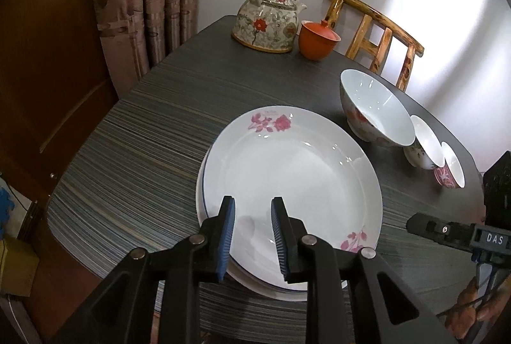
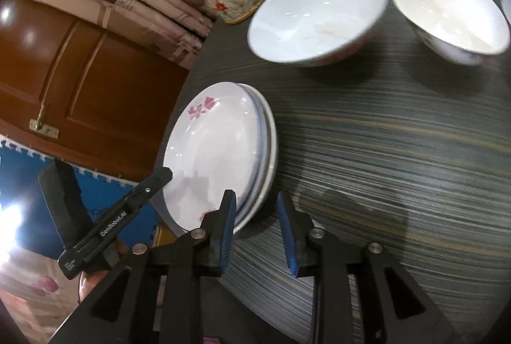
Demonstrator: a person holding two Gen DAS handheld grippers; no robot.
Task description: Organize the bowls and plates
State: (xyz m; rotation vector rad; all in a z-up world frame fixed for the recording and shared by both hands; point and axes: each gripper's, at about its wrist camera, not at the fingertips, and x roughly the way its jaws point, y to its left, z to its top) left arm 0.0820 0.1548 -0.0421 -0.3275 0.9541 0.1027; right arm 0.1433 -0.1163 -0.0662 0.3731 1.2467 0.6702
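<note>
A stack of white plates lies on the dark striped table; the top one has pink flowers, and a blue-rimmed one shows beneath. My left gripper hovers open over the stack's near rim, with nothing pinched. In the right wrist view the same stack sits at the left, and my right gripper stands open beside its near right edge, bare table showing in the gap. A large white bowl, a medium bowl and a small pink bowl stand in a row at the right.
A floral teapot and an orange lidded cup stand at the table's far edge, with a wooden chair behind. A brown door, curtains and a blue floor mat lie past the table's left edge.
</note>
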